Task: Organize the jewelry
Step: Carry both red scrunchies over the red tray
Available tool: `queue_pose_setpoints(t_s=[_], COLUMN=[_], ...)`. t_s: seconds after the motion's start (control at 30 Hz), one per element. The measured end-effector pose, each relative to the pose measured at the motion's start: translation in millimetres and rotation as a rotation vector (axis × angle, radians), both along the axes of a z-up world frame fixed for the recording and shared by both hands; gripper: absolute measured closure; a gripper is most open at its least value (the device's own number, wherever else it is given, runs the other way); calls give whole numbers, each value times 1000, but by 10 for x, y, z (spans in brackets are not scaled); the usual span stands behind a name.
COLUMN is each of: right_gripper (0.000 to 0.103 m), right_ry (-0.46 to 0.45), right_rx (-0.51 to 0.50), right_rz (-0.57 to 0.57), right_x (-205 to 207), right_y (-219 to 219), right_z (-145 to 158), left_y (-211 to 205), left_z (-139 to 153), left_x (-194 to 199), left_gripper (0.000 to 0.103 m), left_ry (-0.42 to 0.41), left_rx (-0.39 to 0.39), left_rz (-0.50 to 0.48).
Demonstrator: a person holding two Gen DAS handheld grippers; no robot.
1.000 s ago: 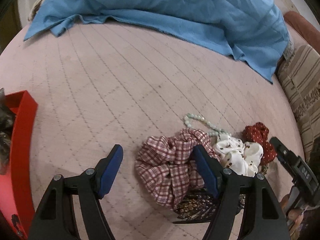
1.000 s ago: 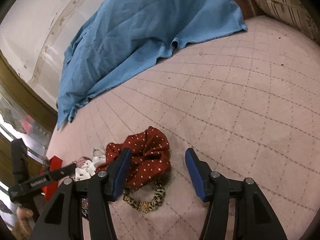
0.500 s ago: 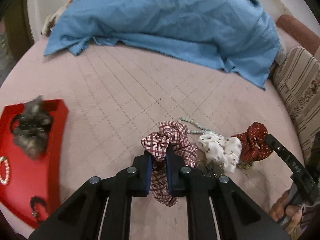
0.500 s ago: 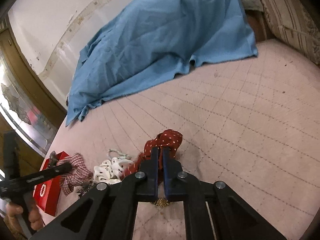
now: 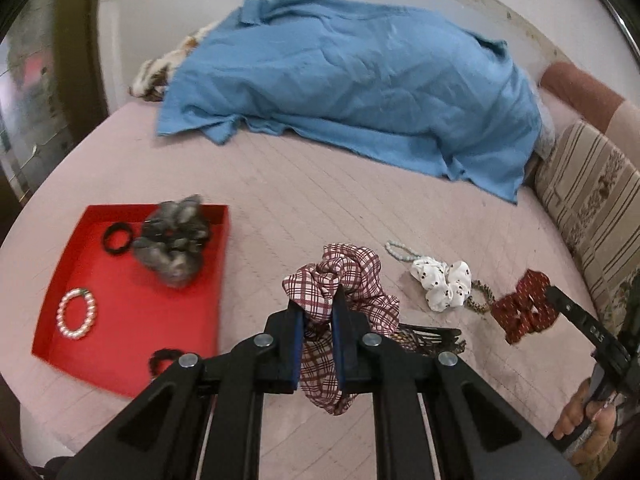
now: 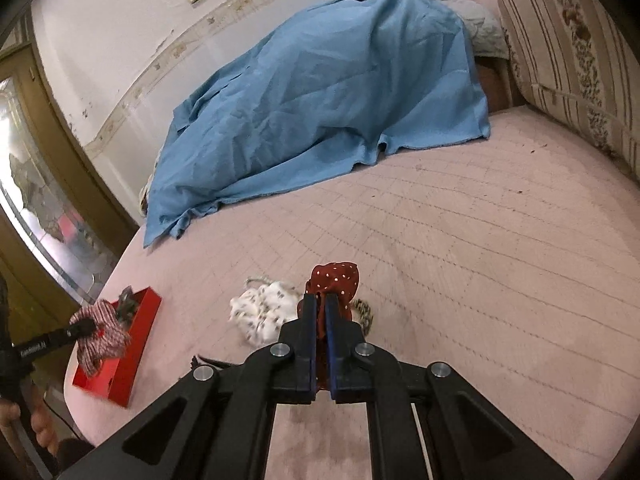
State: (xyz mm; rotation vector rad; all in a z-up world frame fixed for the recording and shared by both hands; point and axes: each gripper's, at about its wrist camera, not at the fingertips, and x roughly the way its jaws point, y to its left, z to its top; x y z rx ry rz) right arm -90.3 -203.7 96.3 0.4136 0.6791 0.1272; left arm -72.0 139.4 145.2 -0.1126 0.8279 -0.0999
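My left gripper [image 5: 318, 308] is shut on a red-and-white plaid scrunchie [image 5: 344, 276] and holds it above the pink bed, right of the red tray [image 5: 120, 320]. The tray holds a grey scrunchie [image 5: 172, 240], a black hair tie [image 5: 116, 238], a pearl bracelet [image 5: 76, 314] and another dark tie [image 5: 162, 360]. My right gripper [image 6: 319, 300] is shut on a red polka-dot scrunchie [image 6: 336, 280], lifted off the bed. A white spotted scrunchie [image 5: 442, 284], a pale bead bracelet [image 5: 400, 250], a leopard-print tie [image 5: 482, 300] and dark hair clips [image 5: 432, 338] lie on the bed.
A crumpled blue sheet [image 5: 352, 80] covers the far part of the bed. Striped floral cushions [image 5: 592, 208] line the right side. The pink quilted bedspread [image 6: 480, 260] stretches to the right. A wall with a door frame [image 6: 48, 160] stands at the left.
Both grippers closed on their scrunchies and lifted them off the bed. The left one carried the plaid scrunchie up and toward the red tray, which came fully into view.
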Motion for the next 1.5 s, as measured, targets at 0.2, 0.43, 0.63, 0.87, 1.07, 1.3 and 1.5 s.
queue_pose_setpoints(t_s=[0.2,0.43,0.63,0.87,1.07,1.3,1.5], right_gripper=[98,98,98,98,98,98,98], right_ry=[-23,-45,-40,-21,-1,-2,2], right_rx=[-40,-88,-145,-194,-228,-282,-315], right_rz=[24,100,189,279,370,492,570], right_x=[-266,-425,-461,-364,-240,-141,-36], right_y=[201,626,1038,1515,2054,2772,3260], right_z=[286,519,589,602,551,532,501], left_y=[412,948,1473,1991,2195,2265,2412], left_z=[68,51,-38,-146,-184,-334,-574], left_x=[-286,-535,-682,-741,-524,68,503], left_gripper=[91,91,91,91,91,91,91], left_ry=[-19,-34,-35,-33,-44,-3,61], left_rx=[-46,-83,-92,-151,-219,-212,-93], left_rz=[56,161,267,355,367,353,388])
